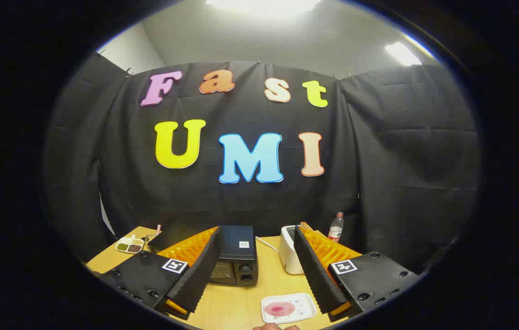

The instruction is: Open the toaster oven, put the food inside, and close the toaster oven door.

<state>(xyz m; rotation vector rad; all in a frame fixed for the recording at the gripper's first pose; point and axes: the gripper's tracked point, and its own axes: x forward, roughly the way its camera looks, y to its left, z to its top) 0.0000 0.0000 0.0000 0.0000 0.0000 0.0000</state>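
A black toaster oven [236,256] stands on the wooden table [245,302], its door closed, just beyond and between my fingers, partly hidden by the left finger. A white square plate [306,303] with a pink round piece of food [280,309] lies near the table's front, by the right finger. My gripper [258,256] is held above the table, open, with nothing between its fingers.
A white toaster [289,256] stands to the right of the oven, with a clear bottle with a red label [335,228] behind it. A small tray of dark snacks [129,246] sits at the far left. A person's fingers [275,327] show at the table's front edge.
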